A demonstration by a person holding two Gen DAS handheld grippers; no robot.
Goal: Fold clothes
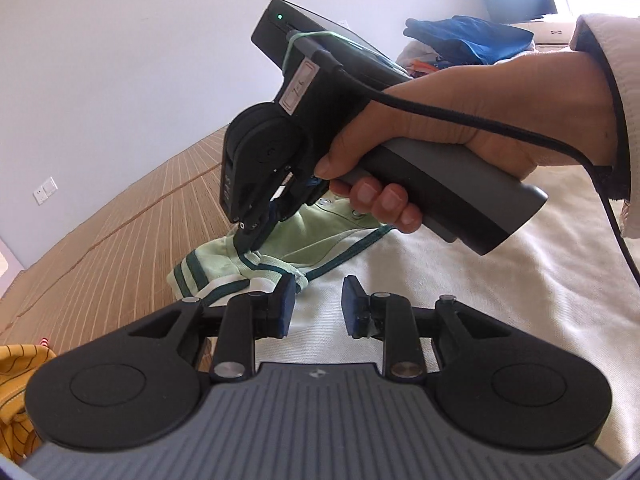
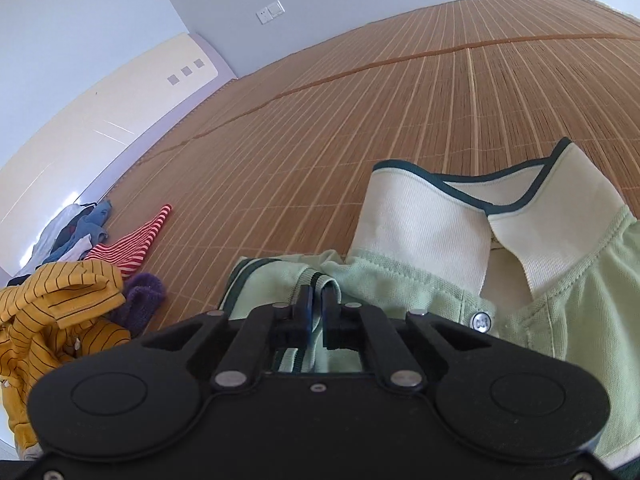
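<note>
Green-and-cream polo shirt (image 2: 520, 272) is lying on the bamboo mat (image 2: 360, 120), its striped sleeve cuff (image 2: 316, 280) sitting pinched between the closed fingers of the right gripper (image 2: 316, 312). Left gripper (image 1: 316, 308) is hovering released, fingers apart, over cream fabric. Yellow striped garment (image 2: 52, 304) is lying left of the right gripper.
</note>
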